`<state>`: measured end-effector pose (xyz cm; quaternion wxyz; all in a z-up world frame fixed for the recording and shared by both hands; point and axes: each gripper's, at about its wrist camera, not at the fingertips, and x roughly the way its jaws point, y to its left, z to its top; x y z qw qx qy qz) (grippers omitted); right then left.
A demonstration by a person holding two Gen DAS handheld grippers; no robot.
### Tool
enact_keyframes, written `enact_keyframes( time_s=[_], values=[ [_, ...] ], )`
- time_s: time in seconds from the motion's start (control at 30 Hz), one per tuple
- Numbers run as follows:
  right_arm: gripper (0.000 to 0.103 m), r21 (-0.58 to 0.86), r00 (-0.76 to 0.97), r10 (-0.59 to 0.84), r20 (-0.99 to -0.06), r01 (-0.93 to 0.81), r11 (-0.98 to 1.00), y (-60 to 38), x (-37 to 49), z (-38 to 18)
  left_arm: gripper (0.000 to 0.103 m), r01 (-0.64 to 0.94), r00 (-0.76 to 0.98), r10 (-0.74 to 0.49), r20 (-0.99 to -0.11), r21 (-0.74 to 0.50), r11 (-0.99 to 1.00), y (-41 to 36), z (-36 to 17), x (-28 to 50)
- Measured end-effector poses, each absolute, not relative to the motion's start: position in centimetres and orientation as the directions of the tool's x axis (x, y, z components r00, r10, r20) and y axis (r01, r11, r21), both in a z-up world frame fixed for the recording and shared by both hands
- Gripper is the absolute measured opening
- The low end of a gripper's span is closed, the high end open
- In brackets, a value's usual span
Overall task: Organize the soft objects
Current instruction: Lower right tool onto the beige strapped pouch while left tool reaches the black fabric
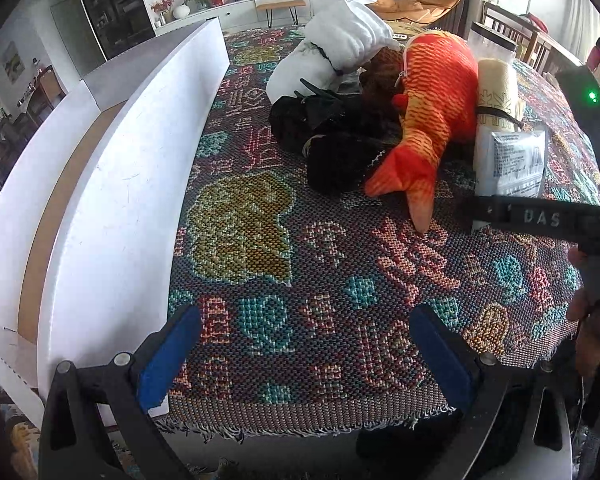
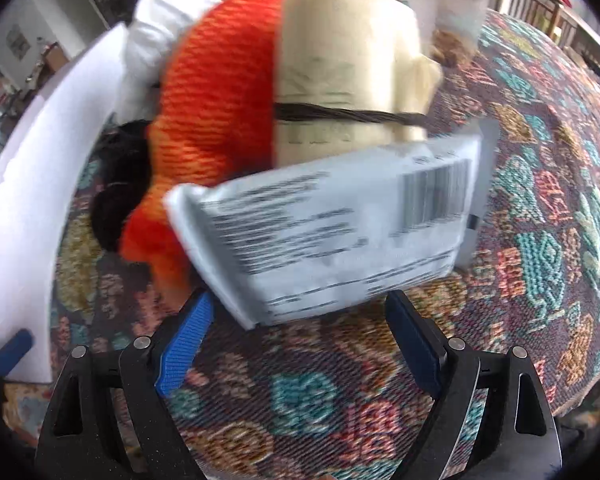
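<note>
A white open cardboard box [image 1: 112, 184] stands left on my patterned woven blanket [image 1: 300, 280]; the orange plush fish [image 1: 428, 120] heads the soft pile; my right gripper [image 2: 300, 344], wide open and empty, nears the grey flat plastic packet [image 2: 332, 232]; I should straddle its edge squarely; my left gripper [image 1: 304, 352] hangs open, empty; a living room lies behind.
</note>
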<state>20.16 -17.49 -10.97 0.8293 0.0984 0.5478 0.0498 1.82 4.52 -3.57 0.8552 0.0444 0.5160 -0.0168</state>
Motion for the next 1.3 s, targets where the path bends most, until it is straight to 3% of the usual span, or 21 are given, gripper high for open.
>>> enact_keyframes(
  time_s=[0.03, 0.13, 0.3, 0.5, 0.73, 0.87, 0.97, 1.1, 1.17, 1.23, 1.3],
  values=[
    [0.090, 0.234, 0.409, 0.198, -0.891, 0.037, 0.972, -18.6, 20.4, -10.8, 0.103, 0.072, 0.466, 0.014, -0.884, 0.054, 0.996, 4.7, -3.6, 1.8],
    [0.090, 0.082, 0.434, 0.022, -0.901, 0.120, 0.989, -21.9, 21.7, -9.7, 0.103, 0.075, 0.445, 0.005, -0.895, 0.043, 0.996, 4.7, -4.4, 2.0],
    [0.090, 0.018, 0.486, -0.089, -0.869, 0.211, 0.977, -24.9, 20.6, -7.8, 0.103, 0.101, 0.429, -0.022, -0.903, 0.024, 0.995, 4.0, -5.1, 2.3],
    [0.090, 0.123, 0.494, 0.005, -0.869, 0.208, 0.970, -24.1, 16.7, -8.7, 0.103, 0.108, 0.413, -0.028, -0.910, 0.018, 0.994, 3.9, -5.8, 2.3],
    [0.090, 0.150, 0.437, 0.064, -0.897, 0.165, 0.975, -23.3, 16.2, -9.5, 0.103, 0.131, 0.378, -0.029, -0.925, 0.023, 0.991, 3.2, -7.6, 3.3],
    [0.090, 0.219, 0.355, 0.167, -0.920, 0.112, 0.969, -22.7, 16.7, -9.1, 0.103, 0.135, 0.357, -0.032, -0.934, 0.018, 0.991, 3.3, -8.3, 5.0],
    [0.090, 0.414, 0.318, 0.370, -0.873, 0.083, 0.906, -22.7, 16.3, -7.1, 0.103, 0.114, 0.377, -0.031, -0.926, 0.014, 0.993, 4.0, -7.7, 6.3],
    [0.090, 0.756, 0.335, 0.717, -0.611, -0.020, 0.654, -22.4, 15.6, -3.2, 0.103, 0.090, 0.418, -0.023, -0.908, 0.016, 0.996, 5.1, -6.4, 7.7],
    [0.090, 0.817, 0.341, 0.773, -0.535, -0.026, 0.576, -22.3, 15.5, -2.7, 0.103, 0.079, 0.421, -0.041, -0.906, -0.009, 0.997, 5.8, -6.0, 8.5],
    [0.090, 0.772, 0.376, 0.711, -0.595, 0.020, 0.635, -22.5, 15.3, -3.6, 0.103, 0.074, 0.403, -0.079, -0.912, -0.053, 0.996, 6.5, -5.9, 9.7],
    [0.090, 0.551, 0.413, 0.470, -0.781, 0.100, 0.828, -22.6, 15.1, -5.4, 0.103, 0.064, 0.405, -0.091, -0.910, -0.071, 0.995, 6.8, -5.8, 10.9]
  ],
)
